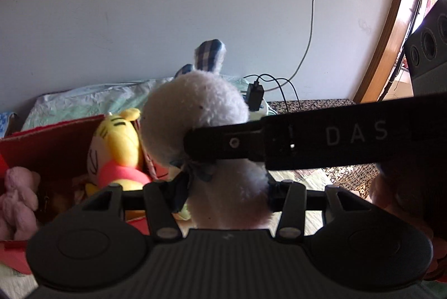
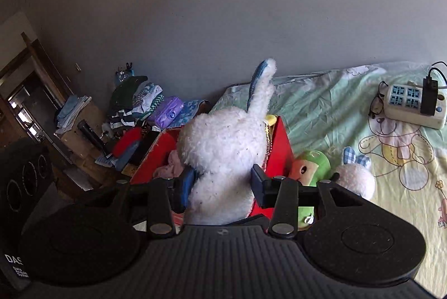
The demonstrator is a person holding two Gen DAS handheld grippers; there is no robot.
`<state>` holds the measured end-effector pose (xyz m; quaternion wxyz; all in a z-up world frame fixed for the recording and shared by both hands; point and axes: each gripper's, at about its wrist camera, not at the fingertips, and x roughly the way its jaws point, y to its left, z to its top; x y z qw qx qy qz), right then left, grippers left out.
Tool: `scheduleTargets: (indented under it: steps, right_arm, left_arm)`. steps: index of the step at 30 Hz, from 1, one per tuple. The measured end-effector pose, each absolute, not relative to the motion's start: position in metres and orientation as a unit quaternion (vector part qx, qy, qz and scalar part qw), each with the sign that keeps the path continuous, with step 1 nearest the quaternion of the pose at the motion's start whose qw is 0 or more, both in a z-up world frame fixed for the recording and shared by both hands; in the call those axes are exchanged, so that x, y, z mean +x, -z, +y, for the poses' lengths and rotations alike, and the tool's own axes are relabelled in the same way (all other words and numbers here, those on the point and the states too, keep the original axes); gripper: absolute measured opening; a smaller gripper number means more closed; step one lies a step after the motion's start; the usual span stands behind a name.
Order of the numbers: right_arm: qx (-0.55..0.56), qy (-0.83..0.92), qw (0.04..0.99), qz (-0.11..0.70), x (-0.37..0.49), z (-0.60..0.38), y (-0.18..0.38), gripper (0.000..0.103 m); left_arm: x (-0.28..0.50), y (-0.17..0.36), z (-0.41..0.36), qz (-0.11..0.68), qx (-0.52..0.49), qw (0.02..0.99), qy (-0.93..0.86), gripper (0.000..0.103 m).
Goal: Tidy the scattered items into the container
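My left gripper (image 1: 223,187) is shut on a white plush rabbit (image 1: 195,114) with blue checked ears, held up beside the red box (image 1: 50,151). My right gripper (image 2: 220,184) is shut on the same rabbit (image 2: 223,148), above the red box (image 2: 282,142). In the box are a yellow tiger plush (image 1: 120,142) and a pink plush (image 1: 16,198). On the bed sheet beside the box lie a green plush (image 2: 313,165) and a small white rabbit plush (image 2: 354,176). The right gripper's body (image 1: 335,142) crosses the left wrist view.
A white power strip (image 2: 410,106) with a black charger sits on the sheet at the far right. A pile of clothes and a purple pack (image 2: 167,111) lie left of the box. A black speaker (image 2: 25,176) stands at the left.
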<state>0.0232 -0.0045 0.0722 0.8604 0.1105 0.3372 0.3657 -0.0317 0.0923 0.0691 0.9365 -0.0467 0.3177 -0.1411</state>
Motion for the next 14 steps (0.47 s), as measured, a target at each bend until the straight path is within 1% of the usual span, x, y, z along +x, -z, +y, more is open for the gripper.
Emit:
scheduleTargets:
  steps: [6, 14]
  right_arm:
    - [0.079, -0.368, 0.859, 0.348, 0.037, 0.065, -0.069, 0.045]
    - [0.033, -0.338, 0.855, 0.392, 0.055, 0.140, -0.038, 0.045]
  left_arm:
    - [-0.024, -0.067, 0.155, 0.321, -0.036, 0.939, 0.121, 0.048]
    - [0.000, -0.028, 0.227, 0.373, -0.059, 0.919, 0.115, 0.048]
